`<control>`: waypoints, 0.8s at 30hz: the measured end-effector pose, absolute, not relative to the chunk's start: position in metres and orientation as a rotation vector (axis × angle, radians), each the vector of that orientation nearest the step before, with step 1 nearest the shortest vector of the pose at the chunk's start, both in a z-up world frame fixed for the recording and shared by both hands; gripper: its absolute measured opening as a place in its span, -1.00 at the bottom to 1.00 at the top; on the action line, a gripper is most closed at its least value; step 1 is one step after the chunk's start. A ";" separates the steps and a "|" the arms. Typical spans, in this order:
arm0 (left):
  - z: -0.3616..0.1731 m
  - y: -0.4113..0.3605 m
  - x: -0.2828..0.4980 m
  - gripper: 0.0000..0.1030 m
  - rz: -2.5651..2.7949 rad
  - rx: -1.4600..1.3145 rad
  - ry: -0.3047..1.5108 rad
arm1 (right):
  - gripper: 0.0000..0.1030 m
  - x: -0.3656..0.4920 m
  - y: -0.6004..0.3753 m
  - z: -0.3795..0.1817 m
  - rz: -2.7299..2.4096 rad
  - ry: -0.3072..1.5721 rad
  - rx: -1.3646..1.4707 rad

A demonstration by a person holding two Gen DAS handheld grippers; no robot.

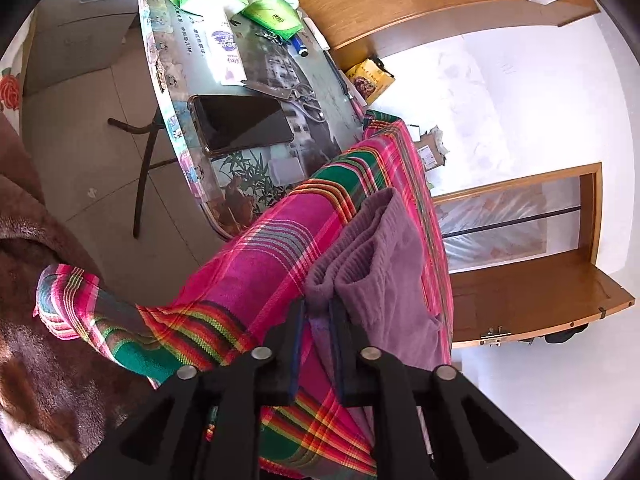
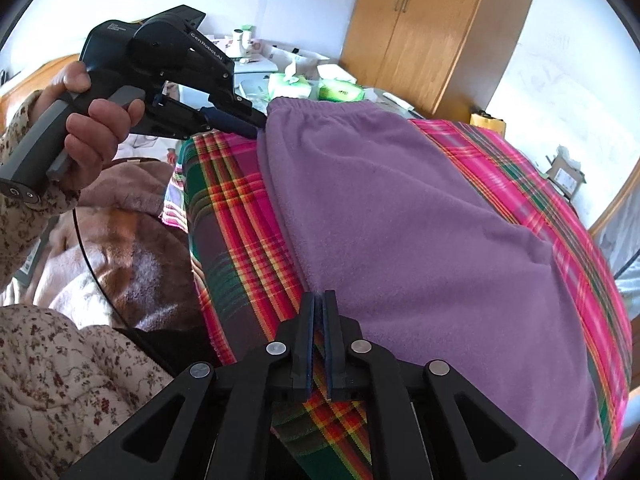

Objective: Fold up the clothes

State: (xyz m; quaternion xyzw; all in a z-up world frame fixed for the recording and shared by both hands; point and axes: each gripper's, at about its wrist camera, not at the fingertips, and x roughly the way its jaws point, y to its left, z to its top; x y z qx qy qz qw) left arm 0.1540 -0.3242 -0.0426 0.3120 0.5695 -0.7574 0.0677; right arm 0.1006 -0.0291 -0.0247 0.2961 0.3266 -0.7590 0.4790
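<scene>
A purple fleece garment (image 2: 420, 216) lies spread on a pink, green and red plaid cloth (image 2: 236, 220). In the left wrist view my left gripper (image 1: 318, 312) is shut on the garment's ribbed waistband corner (image 1: 360, 256). The right wrist view shows that same left gripper (image 2: 256, 126) pinching the waistband at the far left corner. My right gripper (image 2: 319, 300) is shut on the garment's near left edge, its jaws almost touching with a thin fold of purple cloth between them.
A table (image 1: 248, 80) holds a phone (image 1: 244, 124), scissors (image 1: 308, 100), green tissue packs (image 1: 272, 12) and papers. A brown blanket (image 2: 128, 236) lies left of the plaid cloth. A wooden wardrobe (image 2: 420, 28) and a cardboard box (image 2: 564, 172) stand behind.
</scene>
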 end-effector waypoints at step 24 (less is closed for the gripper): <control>-0.035 -0.334 0.142 -0.30 -2.251 0.979 1.759 | -0.19 0.094 -0.094 -0.003 -1.780 0.627 0.608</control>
